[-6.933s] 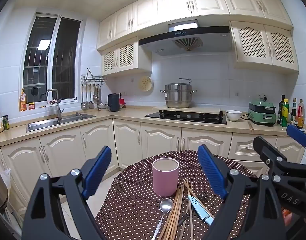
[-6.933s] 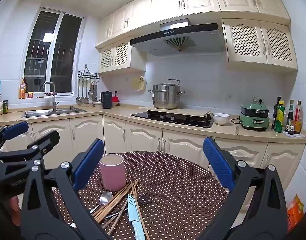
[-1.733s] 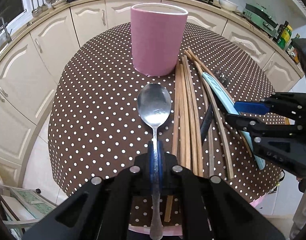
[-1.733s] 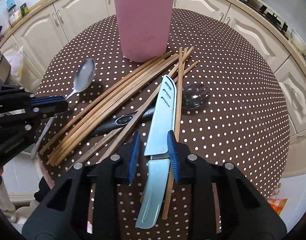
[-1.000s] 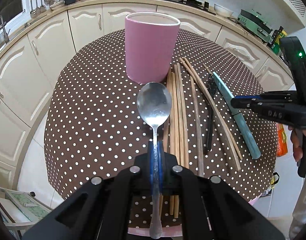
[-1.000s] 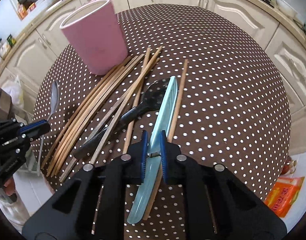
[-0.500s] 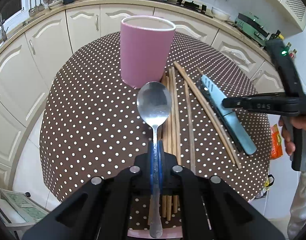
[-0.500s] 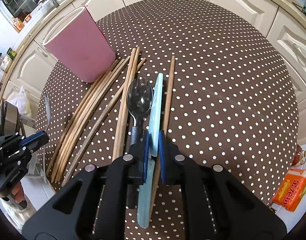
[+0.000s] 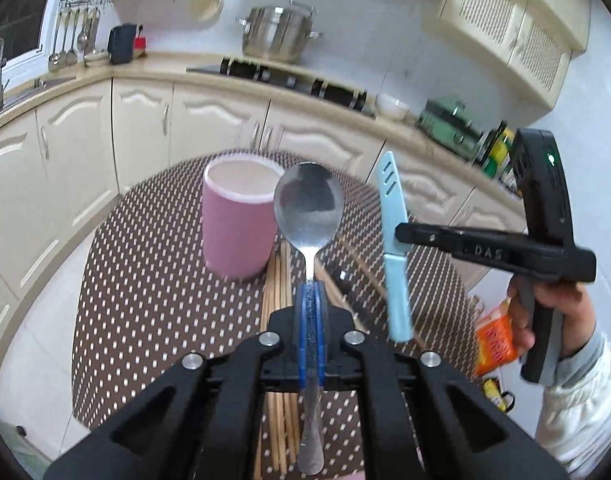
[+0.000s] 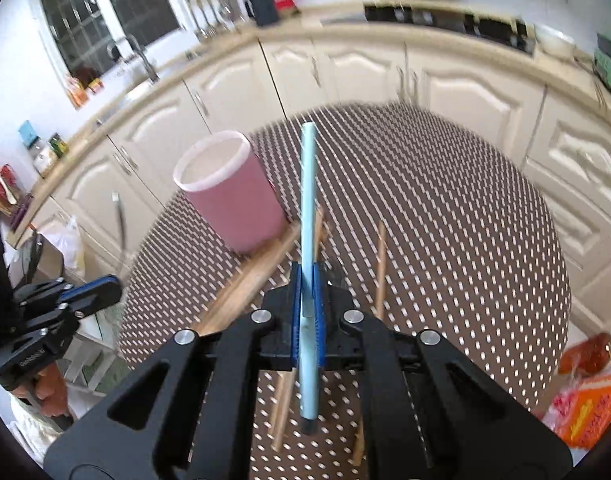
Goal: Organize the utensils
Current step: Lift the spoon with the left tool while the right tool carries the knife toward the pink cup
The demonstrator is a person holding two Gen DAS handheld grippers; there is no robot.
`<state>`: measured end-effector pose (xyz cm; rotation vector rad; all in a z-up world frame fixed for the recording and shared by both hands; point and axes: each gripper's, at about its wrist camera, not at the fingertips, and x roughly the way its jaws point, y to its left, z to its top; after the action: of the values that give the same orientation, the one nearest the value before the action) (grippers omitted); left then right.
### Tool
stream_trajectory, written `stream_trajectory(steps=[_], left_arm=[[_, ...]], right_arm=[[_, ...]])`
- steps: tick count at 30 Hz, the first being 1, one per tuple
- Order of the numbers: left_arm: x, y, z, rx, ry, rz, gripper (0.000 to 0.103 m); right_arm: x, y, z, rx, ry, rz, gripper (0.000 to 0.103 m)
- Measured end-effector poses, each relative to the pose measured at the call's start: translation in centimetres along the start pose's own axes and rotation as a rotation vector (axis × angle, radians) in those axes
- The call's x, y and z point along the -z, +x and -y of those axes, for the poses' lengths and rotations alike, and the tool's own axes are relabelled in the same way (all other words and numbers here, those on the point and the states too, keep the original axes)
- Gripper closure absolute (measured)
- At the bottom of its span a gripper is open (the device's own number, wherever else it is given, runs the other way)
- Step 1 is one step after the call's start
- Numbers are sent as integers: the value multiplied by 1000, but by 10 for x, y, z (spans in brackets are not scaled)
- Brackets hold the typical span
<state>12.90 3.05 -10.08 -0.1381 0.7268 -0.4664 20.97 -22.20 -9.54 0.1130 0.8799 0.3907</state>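
Left wrist view shows the raised letters "DAS" on the side of the right gripper (image 9: 401, 234), the only writing that reads cleanly; a green light glows on the black unit above it. That gripper is held level across the frame by a hand (image 9: 553, 312) in a pale sleeve, and its jaws pinch the light blue knife (image 9: 393, 248) near where blade meets handle, blade up, clear of the table. The left gripper (image 9: 312, 316) is pressed tight on the stem of the metal spoon (image 9: 308, 216), bowl upward and lifted just in front of the pink cup (image 9: 239, 232), which stands upright on the brown polka-dot tablecloth (image 9: 153, 304). Wooden chopsticks (image 9: 279, 280) lie beside the cup's base. From the right wrist, the left gripper's body carries small lettering (too blurred to read, possibly a maker's name), and an orange packet (image 10: 585, 408) sits off the table edge with illegible print.
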Motion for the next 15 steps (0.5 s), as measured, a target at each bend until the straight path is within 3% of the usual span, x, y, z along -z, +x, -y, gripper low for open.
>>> stream_trajectory(steps=[8,15], left_arm=[[-43,-6,-7,8,-34,178,99],[-86,-9,-3,-48,-25,328,99]], right_arm=[[-28,-23,-40,-61,-45,173,97],[-66,-25,-67,-72,-83,291,97]])
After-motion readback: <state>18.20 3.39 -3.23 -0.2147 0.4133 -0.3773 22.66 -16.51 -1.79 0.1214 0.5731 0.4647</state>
